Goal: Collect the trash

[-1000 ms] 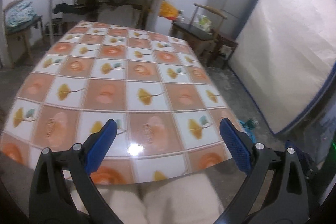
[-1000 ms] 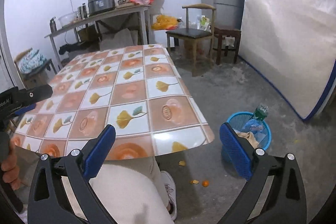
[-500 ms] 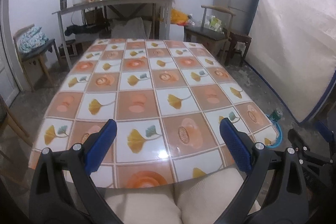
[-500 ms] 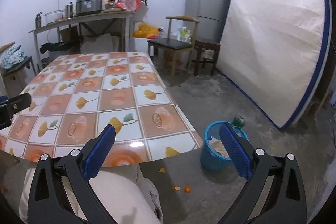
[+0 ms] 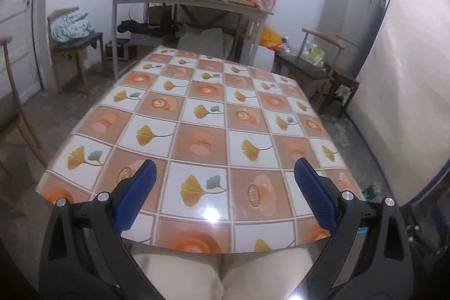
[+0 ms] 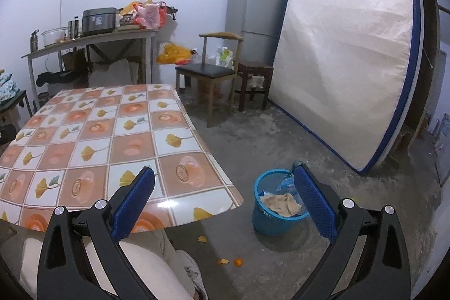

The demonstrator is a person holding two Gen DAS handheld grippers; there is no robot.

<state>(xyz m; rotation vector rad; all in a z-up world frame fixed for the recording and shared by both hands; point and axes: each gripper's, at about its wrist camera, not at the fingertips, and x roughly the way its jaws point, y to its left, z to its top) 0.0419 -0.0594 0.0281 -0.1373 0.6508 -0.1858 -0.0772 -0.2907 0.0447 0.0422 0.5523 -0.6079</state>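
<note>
A blue mesh trash basket point(image 6: 265, 221) stands on the concrete floor right of the table, holding crumpled paper point(image 6: 279, 203) and blue plastic. Small orange peel bits point(image 6: 230, 261) lie on the floor in front of it. My left gripper point(image 5: 223, 194) is open and empty, held over the near edge of the flower-patterned table point(image 5: 202, 114). My right gripper point(image 6: 223, 197) is open and empty, held above the table's right corner point(image 6: 219, 187) and the basket. A green bottle top point(image 5: 371, 189) shows past the table in the left wrist view.
A mattress point(image 6: 346, 47) leans on the right wall beside a fridge point(image 6: 257, 10). A chair point(image 6: 208, 72) and a stool point(image 6: 254, 80) stand behind the table. A cluttered side table point(image 5: 185, 2) is at the back. Another chair point(image 5: 73, 38) is at the left.
Both grippers have risen and tilted, so the views take in more of the room. The right view has swung right toward the basket. Both stay open and empty.
</note>
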